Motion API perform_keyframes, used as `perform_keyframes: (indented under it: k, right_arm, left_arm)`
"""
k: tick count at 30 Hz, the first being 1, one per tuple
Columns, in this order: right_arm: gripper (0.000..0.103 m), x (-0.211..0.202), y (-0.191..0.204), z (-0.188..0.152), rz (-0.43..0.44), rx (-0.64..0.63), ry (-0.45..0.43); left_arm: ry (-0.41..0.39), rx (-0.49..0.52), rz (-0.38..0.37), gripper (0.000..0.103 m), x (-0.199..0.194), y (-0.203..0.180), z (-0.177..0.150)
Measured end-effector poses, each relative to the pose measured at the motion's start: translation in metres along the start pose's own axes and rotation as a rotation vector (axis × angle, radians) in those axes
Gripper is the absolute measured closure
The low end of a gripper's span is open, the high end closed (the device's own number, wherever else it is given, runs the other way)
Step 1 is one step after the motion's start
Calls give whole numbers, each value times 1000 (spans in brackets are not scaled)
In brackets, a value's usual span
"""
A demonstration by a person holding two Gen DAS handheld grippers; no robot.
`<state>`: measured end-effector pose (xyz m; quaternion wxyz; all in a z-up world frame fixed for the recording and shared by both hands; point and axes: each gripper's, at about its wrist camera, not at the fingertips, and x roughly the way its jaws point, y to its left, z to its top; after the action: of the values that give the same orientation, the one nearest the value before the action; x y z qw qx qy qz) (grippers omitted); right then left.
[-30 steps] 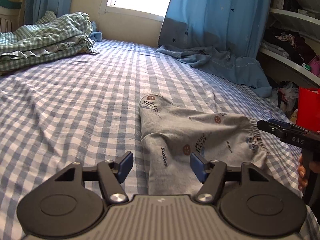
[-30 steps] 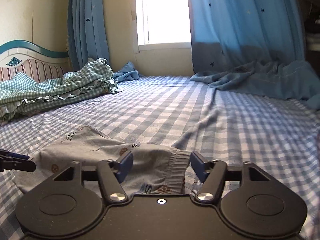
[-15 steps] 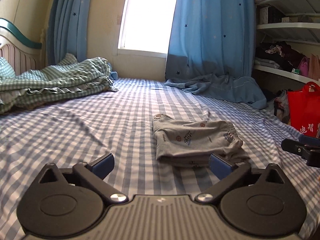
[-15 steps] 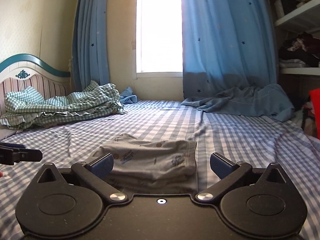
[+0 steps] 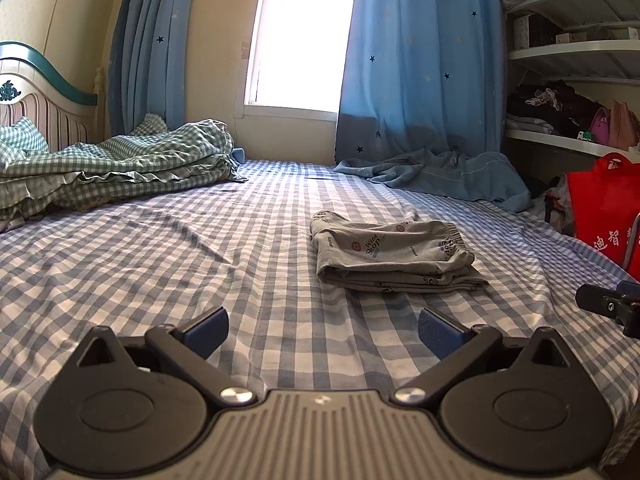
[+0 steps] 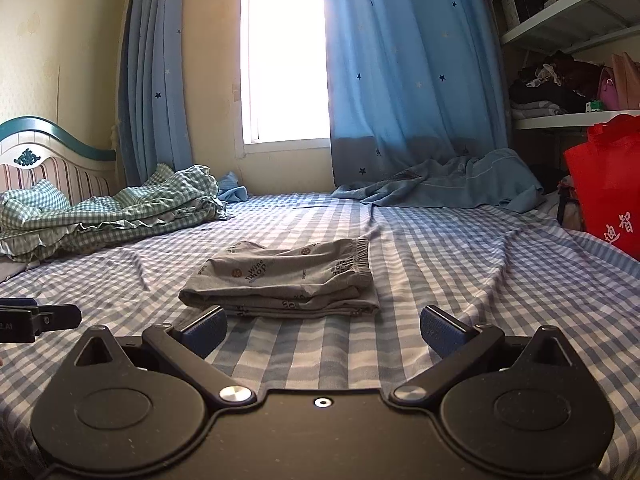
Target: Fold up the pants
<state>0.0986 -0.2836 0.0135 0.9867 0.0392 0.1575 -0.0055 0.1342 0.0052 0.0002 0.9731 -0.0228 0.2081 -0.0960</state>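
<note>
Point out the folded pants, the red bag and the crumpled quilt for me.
folded pants (image 6: pixel 280 280): right wrist view, top layer.
red bag (image 5: pixel 604 208): left wrist view, front panel.
crumpled quilt (image 6: pixel 120 212): right wrist view, checked top folds.

Grey printed pants (image 5: pixel 390 255), folded flat

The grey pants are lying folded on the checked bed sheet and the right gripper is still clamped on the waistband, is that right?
Not quite. The grey pants do lie folded on the checked bed sheet, but the right gripper is not clamped on them: in the right wrist view its fingers stand wide open, short of the cloth.
</note>
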Motion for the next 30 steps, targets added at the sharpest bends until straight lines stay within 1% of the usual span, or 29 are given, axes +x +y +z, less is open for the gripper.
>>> perform_keyframes:
  k: [11,30]
  right_arm:
    - [1,-6,1,-4,12,0,11]
    - [1,-3,0,-3,29,1,25]
  left_arm:
    - [3,-6,-1,0,-5,0,-4]
    - [2,-3,5,0,-7,2,-2]
